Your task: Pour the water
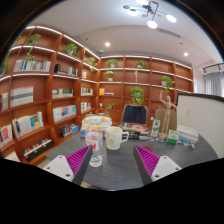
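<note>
The claw (pixel 112 160) stands wide open above a grey desk (pixel 118 170), its two fingers spread well apart with their magenta pads (pixel 78 158) facing inward, and it has hold of nothing. Just ahead of the fingers, nearer the left one, a clear drinking glass (pixel 96 146) stands upright on the desk; whether it holds water cannot be told. Just beside it, to its right and a little farther off, sits a white mug (pixel 116 137), also upright. Behind these two stands a pale container (pixel 96 122) whose kind is unclear. Farther along the desk are a dark monitor (pixel 134 115) and some small items too small to identify. Bookshelves (pixel 40 95) with books and potted plants (pixel 137 95) line the left wall and the back wall, under ceiling lights (pixel 150 14).
</note>
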A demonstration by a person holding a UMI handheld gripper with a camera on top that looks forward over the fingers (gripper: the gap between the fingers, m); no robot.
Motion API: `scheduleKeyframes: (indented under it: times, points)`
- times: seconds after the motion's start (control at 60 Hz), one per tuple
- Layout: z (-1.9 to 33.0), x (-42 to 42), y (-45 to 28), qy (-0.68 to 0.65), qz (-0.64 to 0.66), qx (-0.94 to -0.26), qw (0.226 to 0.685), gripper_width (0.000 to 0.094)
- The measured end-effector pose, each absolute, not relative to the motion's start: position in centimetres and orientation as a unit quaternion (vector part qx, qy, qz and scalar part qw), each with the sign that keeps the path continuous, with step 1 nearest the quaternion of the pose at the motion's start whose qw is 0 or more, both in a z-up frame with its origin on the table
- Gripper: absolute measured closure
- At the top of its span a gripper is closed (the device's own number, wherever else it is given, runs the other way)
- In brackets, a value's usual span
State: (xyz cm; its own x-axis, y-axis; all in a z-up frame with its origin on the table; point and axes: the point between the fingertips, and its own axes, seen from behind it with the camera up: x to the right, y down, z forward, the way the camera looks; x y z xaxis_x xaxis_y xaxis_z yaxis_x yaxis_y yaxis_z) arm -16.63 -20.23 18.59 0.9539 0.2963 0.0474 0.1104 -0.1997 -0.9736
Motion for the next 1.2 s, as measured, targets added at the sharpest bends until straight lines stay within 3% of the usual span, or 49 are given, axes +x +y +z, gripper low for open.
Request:
scheduleKeyframes:
  times: [0.117, 0.133, 0.15, 0.317, 0.683, 0.8, 0.867, 0.883, 0.9, 1.083, 1.2]
  points:
    - [15.8, -18.8, -19.8, -0.12, 0.093, -0.769, 0.621, 0.006]
    - [17.2, -18.5, -19.7, -0.119, 0.095, -0.77, 0.62, 0.0059]
    - [15.6, -19.8, -19.5, -0.115, 0.098, -0.768, 0.622, 0.0059]
    - [12.6, -23.4, -17.0, -0.103, 0.086, -0.777, 0.615, 0.006]
    - [10.3, -26.5, -8.9, -0.05, 0.036, -0.786, 0.615, 0.0072]
    - [10.8, -27.1, -7.2, -0.045, 0.031, -0.777, 0.627, 0.0173]
    - [10.8, -27.2, -6.6, -0.045, 0.027, -0.773, 0.632, 0.0308]
    - [10.8, -27.0, -6.5, -0.042, 0.022, -0.772, 0.633, 0.0395]
    - [10.8, -26.8, -6.4, -0.041, 0.018, -0.771, 0.635, 0.0424]
    - [10.9, -26.6, -6.0, -0.023, 0.036, -0.762, 0.646, 0.0575]
    - [10.7, -26.4, -6.4, -0.023, 0.026, -0.764, 0.645, 0.0574]
